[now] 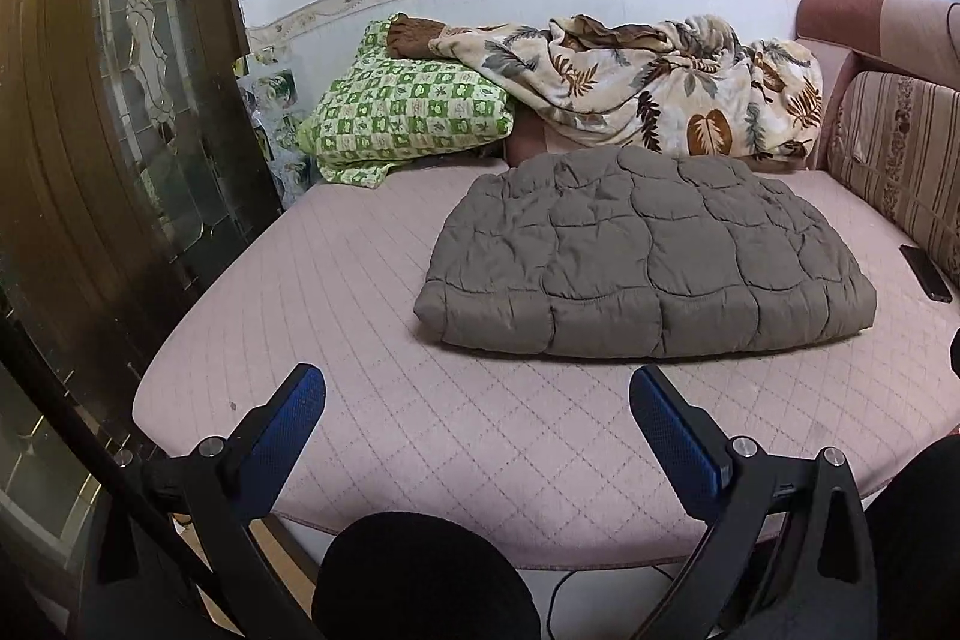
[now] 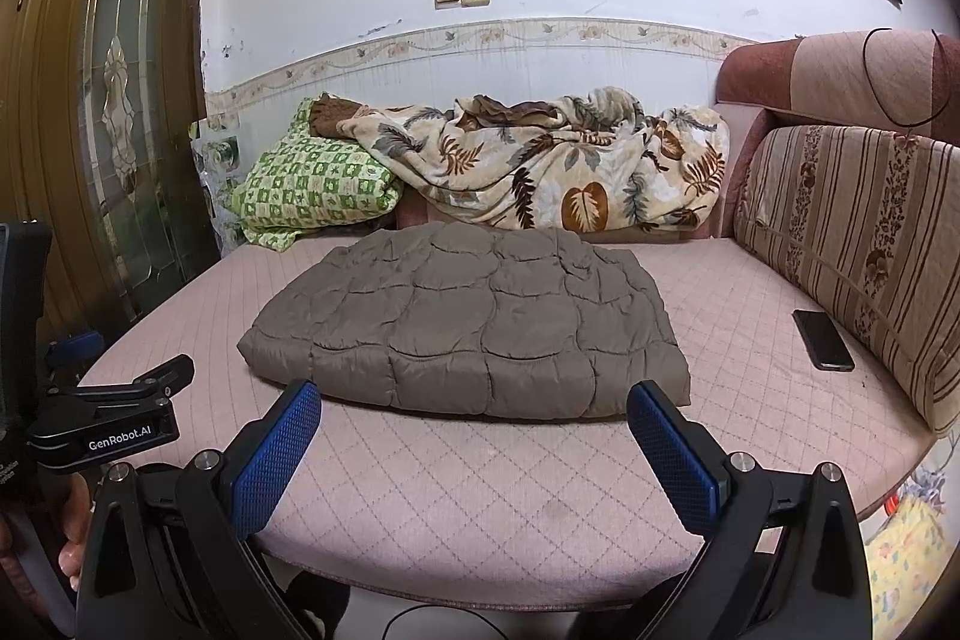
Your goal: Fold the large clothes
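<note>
Already folded into a thick grey-brown quilted puffer garment [image 2: 465, 328] lying mid-way on the pink quilted sofa seat [image 2: 456, 484], seemingly finished or awaiting one last tidy, with left gripper [image 1: 477, 400] and right gripper [image 2: 474, 415] spread wide, empty, short of it, "GenRobot.AI" legible alongside.

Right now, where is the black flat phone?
The black flat phone lies on the pink quilted mattress, right of the grey padded jacket, beside the striped cushion.
</note>
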{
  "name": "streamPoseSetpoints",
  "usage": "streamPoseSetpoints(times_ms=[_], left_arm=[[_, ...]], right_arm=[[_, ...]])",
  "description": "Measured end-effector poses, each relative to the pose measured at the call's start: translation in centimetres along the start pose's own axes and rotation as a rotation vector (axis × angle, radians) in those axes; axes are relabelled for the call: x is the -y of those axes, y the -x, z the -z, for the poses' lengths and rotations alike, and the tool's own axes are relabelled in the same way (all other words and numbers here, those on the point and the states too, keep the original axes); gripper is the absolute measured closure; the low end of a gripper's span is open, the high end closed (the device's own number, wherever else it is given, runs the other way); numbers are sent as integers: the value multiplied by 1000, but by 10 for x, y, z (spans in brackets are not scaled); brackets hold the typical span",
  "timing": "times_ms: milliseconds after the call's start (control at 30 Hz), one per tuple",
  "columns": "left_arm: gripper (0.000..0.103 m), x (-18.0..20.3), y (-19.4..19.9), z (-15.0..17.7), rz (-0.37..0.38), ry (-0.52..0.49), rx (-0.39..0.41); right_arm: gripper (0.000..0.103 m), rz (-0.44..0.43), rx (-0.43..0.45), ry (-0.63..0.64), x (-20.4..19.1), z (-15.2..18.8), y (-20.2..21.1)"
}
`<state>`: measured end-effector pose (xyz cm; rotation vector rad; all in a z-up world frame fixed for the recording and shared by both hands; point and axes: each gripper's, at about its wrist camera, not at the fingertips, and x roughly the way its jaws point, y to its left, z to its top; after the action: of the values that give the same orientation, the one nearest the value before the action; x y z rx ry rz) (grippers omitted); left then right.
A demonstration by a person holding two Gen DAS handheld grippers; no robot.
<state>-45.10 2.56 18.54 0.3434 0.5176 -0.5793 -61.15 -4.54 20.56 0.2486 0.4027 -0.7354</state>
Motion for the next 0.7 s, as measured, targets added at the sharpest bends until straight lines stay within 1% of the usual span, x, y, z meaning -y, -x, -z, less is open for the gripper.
streamPoseSetpoints(times_ms=[700], left_arm=[[1,6,-5,6,6,-11,-21]], right_arm=[[0,-2,-33,20,-7,4,-6]])
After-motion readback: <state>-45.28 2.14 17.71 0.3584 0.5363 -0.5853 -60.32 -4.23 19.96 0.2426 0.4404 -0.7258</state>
